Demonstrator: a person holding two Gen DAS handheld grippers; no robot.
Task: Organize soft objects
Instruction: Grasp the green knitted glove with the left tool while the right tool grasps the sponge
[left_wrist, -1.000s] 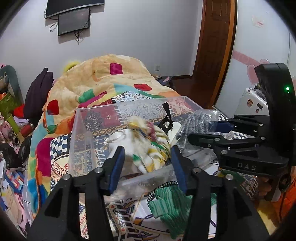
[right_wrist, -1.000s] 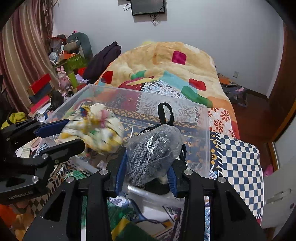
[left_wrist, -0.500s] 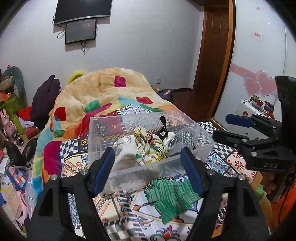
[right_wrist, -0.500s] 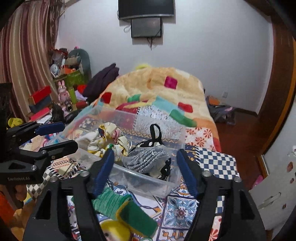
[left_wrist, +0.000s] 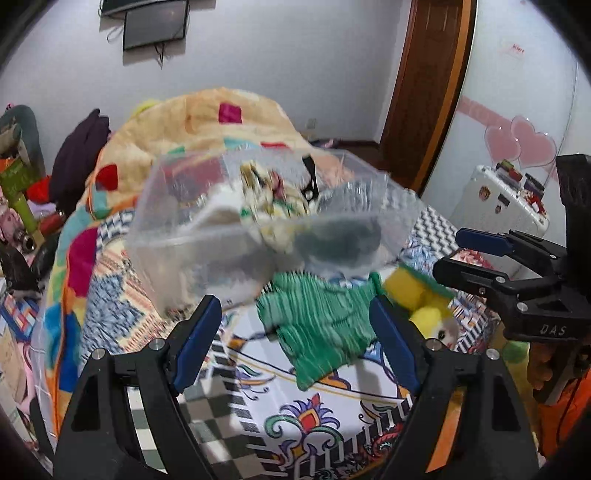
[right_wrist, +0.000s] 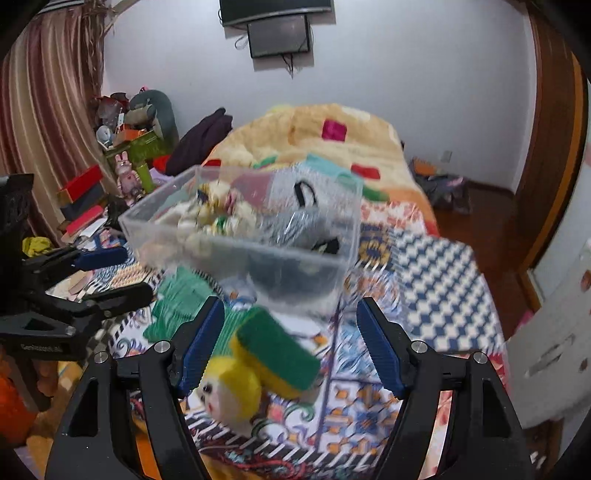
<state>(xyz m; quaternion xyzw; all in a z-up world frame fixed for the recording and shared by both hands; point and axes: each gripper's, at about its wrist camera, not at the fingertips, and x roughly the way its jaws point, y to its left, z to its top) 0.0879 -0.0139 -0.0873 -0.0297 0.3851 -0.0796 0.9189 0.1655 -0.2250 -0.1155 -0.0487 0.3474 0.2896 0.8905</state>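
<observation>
Both claws gape wide, holding nothing. The green knitted cloth (left_wrist: 321, 332) lies on the bed just ahead of the left claw (left_wrist: 295, 343); the right claw (right_wrist: 291, 343) hangs nearer the green-and-yellow sponge (right_wrist: 275, 352), before the clear plastic bin (right_wrist: 240, 254).

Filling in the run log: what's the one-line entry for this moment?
left gripper: open, empty | right gripper: open, empty | clear bin: holds soft items | green glove, sponge, yellow plush: outside bin on bed
</observation>
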